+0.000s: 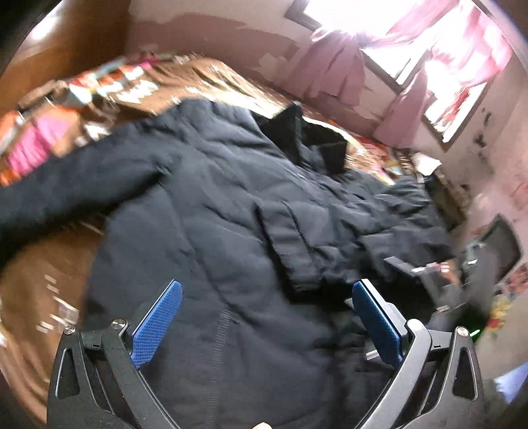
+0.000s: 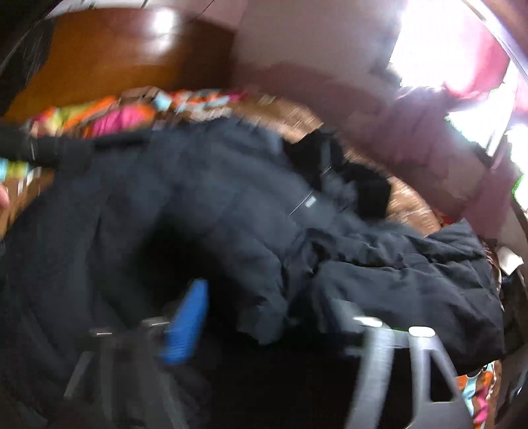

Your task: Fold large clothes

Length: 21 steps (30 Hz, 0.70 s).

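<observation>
A large dark navy padded jacket (image 1: 231, 204) lies spread on a bed, front up, with a black collar (image 1: 310, 132) at the far end and one sleeve (image 1: 66, 188) stretched to the left. My left gripper (image 1: 264, 297) is open above the jacket's lower part, with blue pads (image 1: 158, 326) wide apart and nothing between them. The right wrist view is blurred. It shows the same jacket (image 2: 198, 204) with bunched folds (image 2: 396, 264) on the right. My right gripper (image 2: 270, 316) hovers over the jacket's hem. Its left blue pad (image 2: 188, 323) shows; its right finger is smeared by blur.
The bed has a brown patterned cover (image 1: 204, 82) and a colourful quilt (image 1: 39, 132) at the left. A wooden headboard (image 2: 115, 52) stands behind. Pink curtains (image 1: 336, 66) hang at a bright window (image 1: 396, 29) on the right wall. Dark clutter (image 1: 488, 254) sits at the bed's right side.
</observation>
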### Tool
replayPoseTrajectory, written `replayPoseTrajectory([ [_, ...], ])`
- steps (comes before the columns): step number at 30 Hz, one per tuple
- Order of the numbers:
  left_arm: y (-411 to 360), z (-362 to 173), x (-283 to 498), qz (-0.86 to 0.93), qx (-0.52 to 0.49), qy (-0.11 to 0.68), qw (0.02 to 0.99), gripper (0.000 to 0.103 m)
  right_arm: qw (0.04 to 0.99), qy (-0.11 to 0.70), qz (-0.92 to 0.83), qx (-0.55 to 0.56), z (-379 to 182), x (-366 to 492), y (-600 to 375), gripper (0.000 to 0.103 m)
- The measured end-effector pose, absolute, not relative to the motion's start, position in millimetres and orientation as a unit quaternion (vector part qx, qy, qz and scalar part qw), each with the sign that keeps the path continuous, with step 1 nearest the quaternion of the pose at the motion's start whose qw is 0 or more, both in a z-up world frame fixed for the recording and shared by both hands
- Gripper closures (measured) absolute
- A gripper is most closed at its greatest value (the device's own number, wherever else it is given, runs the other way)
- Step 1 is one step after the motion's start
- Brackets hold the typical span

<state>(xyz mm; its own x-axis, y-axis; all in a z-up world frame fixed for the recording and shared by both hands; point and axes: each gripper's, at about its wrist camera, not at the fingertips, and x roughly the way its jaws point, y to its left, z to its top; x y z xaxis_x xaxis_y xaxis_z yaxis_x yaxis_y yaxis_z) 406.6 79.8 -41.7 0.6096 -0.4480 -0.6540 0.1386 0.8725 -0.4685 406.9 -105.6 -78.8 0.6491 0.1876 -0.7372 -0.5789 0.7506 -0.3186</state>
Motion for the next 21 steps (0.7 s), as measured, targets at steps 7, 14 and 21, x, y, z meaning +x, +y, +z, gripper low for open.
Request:
replayPoseTrajectory([
  [7, 58, -61, 421, -0.207, -0.24, 0.437, 0.841, 0.003, 0.882, 0.335, 0.219, -0.247, -63, 368, -143, 0.021],
  [14, 40, -69, 455, -0.204, -0.297, 0.448, 0.819, 0.01, 0.924, 0.29, 0.186, -0.167, -34, 337, -206, 0.021],
  [21, 40, -78, 477, -0.096, -0.295, 0.471, 0.826, 0.096, 0.948, 0.263, 0.141, -0.108, -24, 330, -245, 0.021],
])
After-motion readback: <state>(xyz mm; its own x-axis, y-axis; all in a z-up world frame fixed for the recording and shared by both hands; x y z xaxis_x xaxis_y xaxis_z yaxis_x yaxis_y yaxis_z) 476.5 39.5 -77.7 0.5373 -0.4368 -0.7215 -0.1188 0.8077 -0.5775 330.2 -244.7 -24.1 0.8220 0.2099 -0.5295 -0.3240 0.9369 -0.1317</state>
